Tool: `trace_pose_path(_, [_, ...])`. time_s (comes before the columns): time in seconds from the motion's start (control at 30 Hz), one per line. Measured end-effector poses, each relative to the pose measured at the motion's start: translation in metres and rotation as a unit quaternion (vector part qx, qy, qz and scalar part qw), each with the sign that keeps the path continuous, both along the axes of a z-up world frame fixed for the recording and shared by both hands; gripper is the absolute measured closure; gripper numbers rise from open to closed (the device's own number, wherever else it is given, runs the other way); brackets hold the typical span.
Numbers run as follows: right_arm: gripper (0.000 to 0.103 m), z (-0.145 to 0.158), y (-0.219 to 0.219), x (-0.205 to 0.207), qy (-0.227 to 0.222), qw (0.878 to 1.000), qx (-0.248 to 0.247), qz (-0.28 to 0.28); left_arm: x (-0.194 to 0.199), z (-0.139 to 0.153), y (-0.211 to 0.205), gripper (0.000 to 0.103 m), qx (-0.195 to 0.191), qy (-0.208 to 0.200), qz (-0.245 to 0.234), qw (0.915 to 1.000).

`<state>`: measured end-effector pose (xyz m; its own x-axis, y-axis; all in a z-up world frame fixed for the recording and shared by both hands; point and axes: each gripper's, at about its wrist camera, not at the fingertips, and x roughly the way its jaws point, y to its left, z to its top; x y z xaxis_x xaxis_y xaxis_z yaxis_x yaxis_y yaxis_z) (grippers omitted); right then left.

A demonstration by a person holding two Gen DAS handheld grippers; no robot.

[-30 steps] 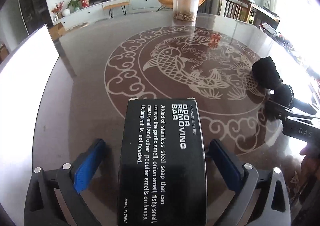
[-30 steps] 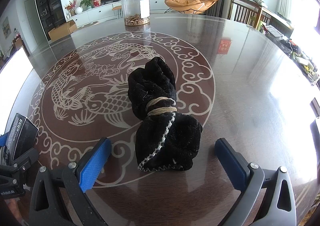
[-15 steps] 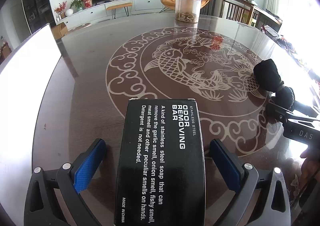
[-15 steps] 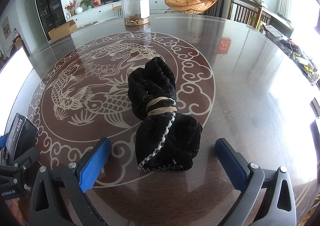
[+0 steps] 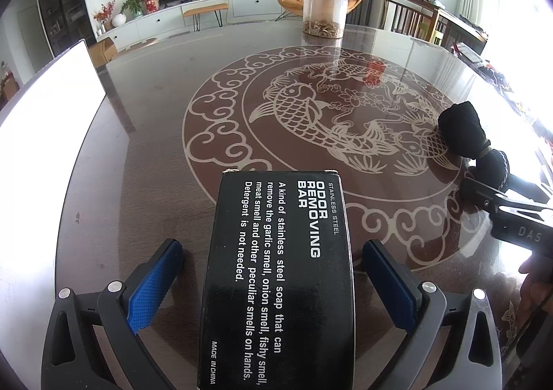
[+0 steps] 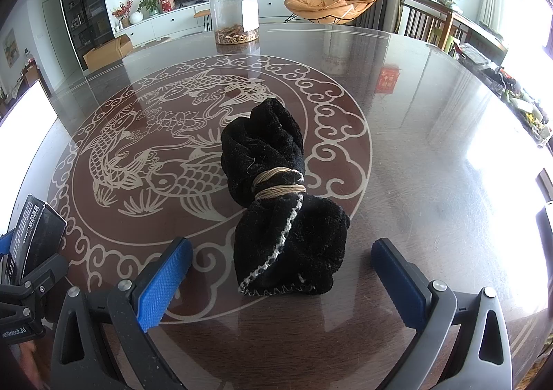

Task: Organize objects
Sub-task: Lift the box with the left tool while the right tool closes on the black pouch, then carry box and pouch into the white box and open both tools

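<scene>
Nothing has shifted since the earlier frames: left gripper (image 5: 273, 281) stays spread wide around the black box (image 5: 278, 283) on the worktop (image 5: 155, 148), untouched. Right gripper (image 6: 281, 281), equally released, straddles the tied black cloth bundle (image 6: 276, 196).

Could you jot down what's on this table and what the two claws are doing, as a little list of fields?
surface: round table with a fish pattern
left claw: open, black box between its fingers, not gripped
right claw: open, black cloth bundle between its fingers, not gripped
bundle tie: tan cord around the middle
far side: clear jar, brownish bits at the bottom
</scene>
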<state>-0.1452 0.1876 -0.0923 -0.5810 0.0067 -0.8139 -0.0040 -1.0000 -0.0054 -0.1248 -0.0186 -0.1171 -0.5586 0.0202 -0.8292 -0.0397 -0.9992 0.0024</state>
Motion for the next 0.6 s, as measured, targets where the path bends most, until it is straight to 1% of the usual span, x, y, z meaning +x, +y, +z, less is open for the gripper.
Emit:
trace_pose_path(0.03, [0.000, 0.001, 0.001, 0.000, 0.000, 1.000, -0.005, 0.004, -0.001, 0.001, 0.001, 0.000, -0.001, -0.010, -0.008, 0.9999])
trace_pose_path(0.13, [0.000, 0.006, 0.012, 0.000, -0.019, 0.997, -0.053, 0.044, -0.005, 0.003, -0.002, 0.000, -0.003, -0.051, -0.030, 0.9982])
trace_pose_path(0.2, [0.000, 0.010, 0.021, -0.009, -0.053, 0.996, -0.063, 0.038, -0.009, 0.003, -0.004, 0.000, -0.005, -0.062, -0.029, 0.9976])
trace_pose_path(0.27, [0.000, 0.019, 0.021, -0.017, -0.063, 0.996, -0.052, 0.035, -0.012, 0.002, -0.005, 0.000, -0.004, -0.061, -0.022, 0.9979])
trace_pose_path(0.37, [0.001, 0.027, -0.001, -0.027, -0.078, 0.994, -0.020, 0.077, -0.012, 0.002, -0.004, 0.000, -0.005, -0.053, -0.016, 0.9984])
trace_pose_path(0.4, [0.003, 0.026, -0.012, -0.031, -0.083, 0.992, 0.000, 0.094, -0.010, 0.003, -0.004, 0.010, -0.006, -0.046, -0.016, 0.9988])
trace_pose_path(0.43, [0.032, 0.027, -0.018, -0.032, -0.077, 0.992, 0.020, 0.098, -0.006, 0.006, -0.004, 0.036, -0.005, -0.031, -0.018, 0.9993])
trace_pose_path(0.47, [0.073, 0.025, -0.023, -0.033, -0.079, 0.991, 0.037, 0.101, -0.001, 0.010, -0.002, 0.045, -0.004, -0.021, -0.022, 0.9995])
trace_pose_path(0.5, [0.073, 0.021, -0.025, -0.035, -0.102, 0.989, 0.038, 0.095, 0.001, 0.012, -0.002, 0.045, -0.014, -0.019, -0.017, 0.9996])
trace_pose_path(0.53, [0.073, 0.024, -0.023, -0.033, -0.103, 0.991, 0.024, 0.085, 0.005, 0.017, -0.005, 0.046, -0.013, -0.012, -0.012, 0.9998])
trace_pose_path(0.6, [0.073, 0.038, -0.023, -0.021, -0.092, 0.993, -0.004, 0.076, 0.020, 0.029, -0.014, 0.046, 0.026, -0.004, -0.002, 0.9997])
